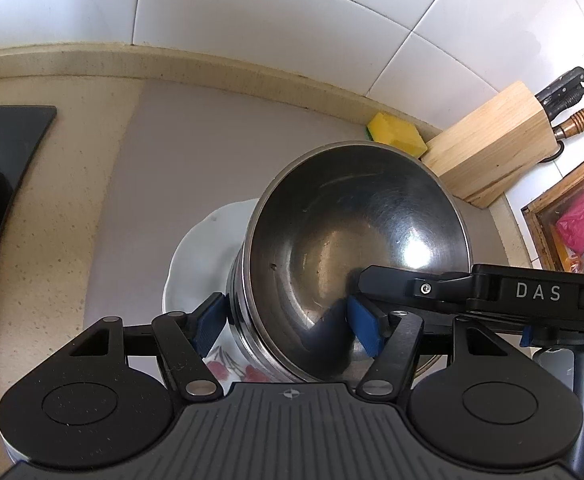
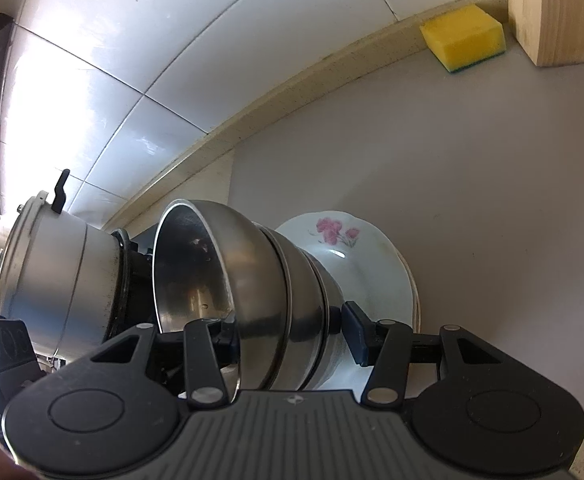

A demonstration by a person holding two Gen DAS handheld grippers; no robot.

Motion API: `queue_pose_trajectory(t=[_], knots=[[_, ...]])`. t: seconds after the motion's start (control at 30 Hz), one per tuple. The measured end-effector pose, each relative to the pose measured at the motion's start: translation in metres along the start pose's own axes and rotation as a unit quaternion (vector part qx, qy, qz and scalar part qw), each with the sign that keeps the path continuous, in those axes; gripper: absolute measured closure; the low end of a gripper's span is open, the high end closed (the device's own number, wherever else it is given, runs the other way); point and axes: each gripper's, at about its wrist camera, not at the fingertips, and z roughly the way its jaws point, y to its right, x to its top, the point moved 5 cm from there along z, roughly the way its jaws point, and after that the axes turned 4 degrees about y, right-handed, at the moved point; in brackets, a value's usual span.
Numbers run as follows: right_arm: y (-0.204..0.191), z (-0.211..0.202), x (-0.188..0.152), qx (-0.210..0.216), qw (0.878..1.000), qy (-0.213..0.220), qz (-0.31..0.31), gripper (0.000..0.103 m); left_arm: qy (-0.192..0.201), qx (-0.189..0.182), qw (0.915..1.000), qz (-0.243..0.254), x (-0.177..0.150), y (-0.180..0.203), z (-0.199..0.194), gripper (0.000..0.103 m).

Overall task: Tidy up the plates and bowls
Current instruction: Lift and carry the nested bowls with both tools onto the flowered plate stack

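Three nested steel bowls [image 1: 355, 240] [image 2: 260, 280] stand over a white flowered plate [image 1: 200, 252] [image 2: 355, 264], the top one of a plate pile on the grey mat [image 2: 491, 200]. I cannot tell whether the bottom bowl touches the plate. My left gripper [image 1: 288, 326] is shut across the bowls' wall, one blue pad [image 1: 212, 324] outside and the other inside. My right gripper [image 2: 292, 332] clamps the opposite side the same way, with one finger [image 1: 387, 280] reaching into the top bowl in the left wrist view.
A yellow sponge [image 1: 395, 134] [image 2: 463, 38] and a wooden knife block [image 1: 491, 140] [image 2: 555, 12] stand by the tiled wall. A black stove top [image 1: 8, 136] lies left. A silver pot [image 2: 52, 272] is beyond the bowls. A wooden tray [image 1: 539, 216] sits at right.
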Motion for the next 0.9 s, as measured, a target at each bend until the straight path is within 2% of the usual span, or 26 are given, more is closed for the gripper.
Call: queue_pose_trajectory(t=[0.37, 0.67, 0.9], knots=[[-0.004, -0.015, -0.007, 0.006, 1.0, 0.009, -0.002, 0.072, 0.003, -0.013, 0.9999, -0.008, -0.009, -0.008, -0.006, 0.034], [-0.005, -0.025, -0.018, -0.005, 1.0, 0.015, -0.009, 0.07, 0.038, 0.038, 0.9985, 0.0, -0.02, -0.019, -0.024, 0.024], [-0.011, -0.037, -0.032, -0.018, 0.999, 0.039, -0.025, 0.066, 0.059, 0.048, 0.9971, 0.006, -0.03, -0.025, -0.044, 0.022]])
